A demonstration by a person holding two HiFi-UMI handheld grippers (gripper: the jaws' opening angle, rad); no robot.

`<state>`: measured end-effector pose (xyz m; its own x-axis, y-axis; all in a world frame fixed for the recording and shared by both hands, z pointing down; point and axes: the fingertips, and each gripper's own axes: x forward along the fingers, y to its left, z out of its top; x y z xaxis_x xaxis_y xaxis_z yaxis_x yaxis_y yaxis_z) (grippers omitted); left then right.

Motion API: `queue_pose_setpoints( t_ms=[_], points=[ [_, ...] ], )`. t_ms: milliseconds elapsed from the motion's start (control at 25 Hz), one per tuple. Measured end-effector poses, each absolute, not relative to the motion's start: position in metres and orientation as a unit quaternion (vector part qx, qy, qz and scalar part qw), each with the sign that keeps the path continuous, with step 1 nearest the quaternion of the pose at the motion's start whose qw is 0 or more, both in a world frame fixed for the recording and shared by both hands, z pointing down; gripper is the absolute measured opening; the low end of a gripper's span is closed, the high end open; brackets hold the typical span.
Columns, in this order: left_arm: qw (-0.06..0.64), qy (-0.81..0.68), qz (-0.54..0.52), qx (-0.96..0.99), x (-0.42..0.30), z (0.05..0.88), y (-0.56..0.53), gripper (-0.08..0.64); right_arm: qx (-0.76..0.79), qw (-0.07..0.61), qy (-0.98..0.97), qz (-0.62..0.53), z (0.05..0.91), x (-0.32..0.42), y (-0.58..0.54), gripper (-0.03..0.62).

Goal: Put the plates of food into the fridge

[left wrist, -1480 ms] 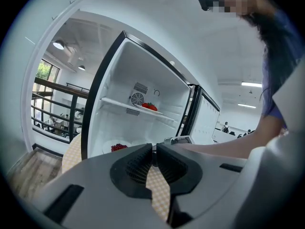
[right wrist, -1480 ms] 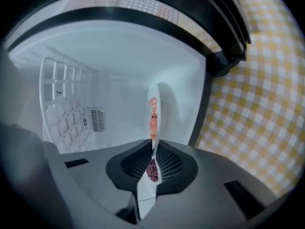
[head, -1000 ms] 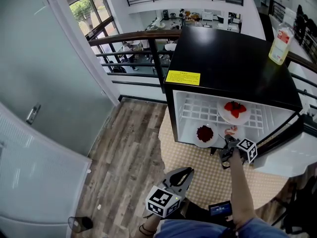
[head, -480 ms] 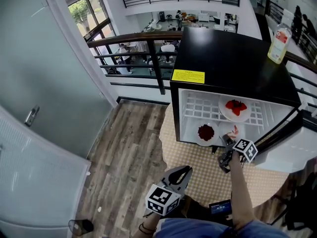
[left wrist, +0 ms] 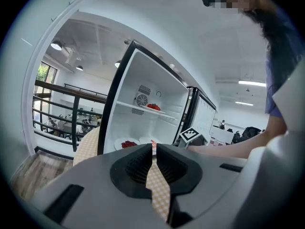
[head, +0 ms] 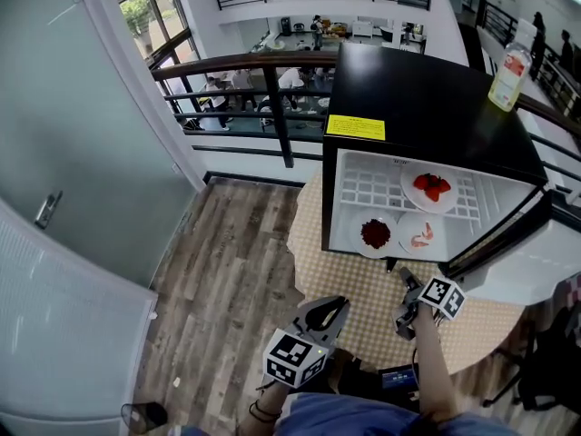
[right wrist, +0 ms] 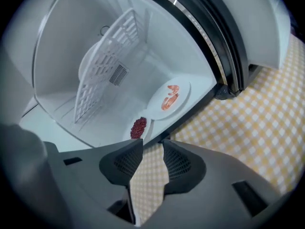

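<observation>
Right tool (head: 406, 282) is out of the small black fridge with the white interior (head: 427, 98) and now hangs over the yellow-checked tabletop (head: 359, 289) in front of it. A second ago it was right at the white plate of pink shrimp (head: 422, 235). Its jaws have just been closing from wide. They're still spread, with only cloth showing between them in the right gripper view (right wrist: 152, 144).

- The shrimp plate is released. It sits on the fridge floor, front right, just beside the white plate of dark red food (head: 375, 234).
- The white plate of red strawberries (head: 430, 187) is on the white wire shelf (head: 372, 189) above them.
- That puts three plates inside, and I see none on the tabletop. My read is the loading is done and only the door is left.

Left tool (head: 338, 305) is parked low near the person's body. Its jaws are all but together with a sliver between the tips, and it's empty.

Surroundings:
- The open fridge door (head: 531, 275) swings out to the right, close beside the right tool, so keep that arm clear of its arc.
- A clear bottle of yellow liquid (head: 511, 78) stands on the fridge top near the back right corner. A hard door slam could rock it.
- The black railing (head: 245, 66) behind is well clear.
</observation>
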<state>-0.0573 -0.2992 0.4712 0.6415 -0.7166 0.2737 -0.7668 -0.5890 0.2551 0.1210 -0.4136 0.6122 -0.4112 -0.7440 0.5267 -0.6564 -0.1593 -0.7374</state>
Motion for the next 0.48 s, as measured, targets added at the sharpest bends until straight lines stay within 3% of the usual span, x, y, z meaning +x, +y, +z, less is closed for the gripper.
queue_pose_setpoints(
  t_ms=[160,480],
  points=[
    [0.177,-0.403,0.07,0.895,-0.06,0.472,-0.295,0.034,-0.524,0.014,0.693,-0.495,0.59,0.098,-0.376,0.082],
    [0.179,-0.365,0.071,0.911,-0.065,0.475,-0.279,0.034,-0.495,-0.002,0.748,-0.442,0.548,0.048,-0.301,0.049]
  ],
)
